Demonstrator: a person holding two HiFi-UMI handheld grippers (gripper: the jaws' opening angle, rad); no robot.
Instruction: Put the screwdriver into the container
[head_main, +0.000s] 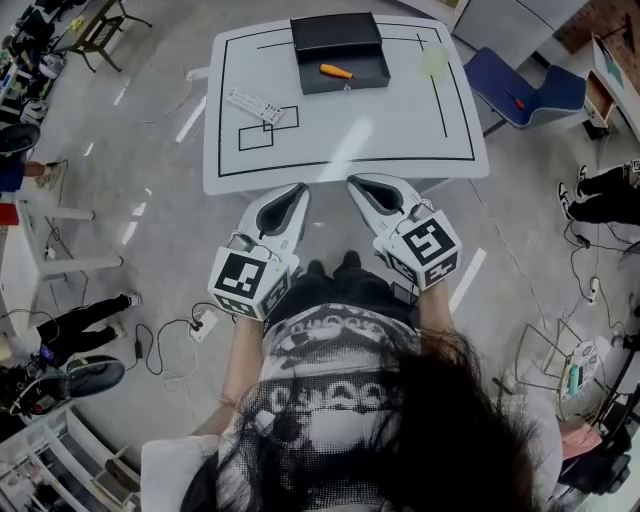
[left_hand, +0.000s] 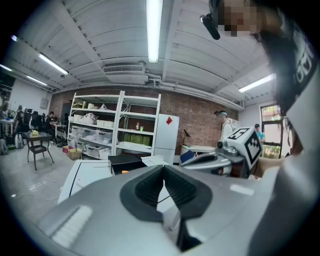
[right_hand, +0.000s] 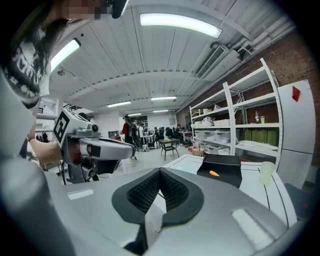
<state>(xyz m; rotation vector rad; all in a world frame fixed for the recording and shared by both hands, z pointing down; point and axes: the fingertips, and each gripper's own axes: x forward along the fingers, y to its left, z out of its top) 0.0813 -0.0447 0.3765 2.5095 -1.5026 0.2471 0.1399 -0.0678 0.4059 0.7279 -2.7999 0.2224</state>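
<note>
Head view: screwdriver (head_main: 336, 71) already inside container (head_main: 368, 78), lying crosswise, well ahead across table (head_main: 400, 130); left gripper (head_main: 299, 191), right gripper (head_main: 356, 184) about equally near; both jaws pressed together, empty.

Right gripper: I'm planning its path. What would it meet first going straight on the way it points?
The right gripper would probably meet the bare table first, short and left of the container; depth unclear.

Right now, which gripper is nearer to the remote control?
Left. The left gripper is short of the remote control, slightly to its right; the right gripper is beside the left one, farther right.
</note>
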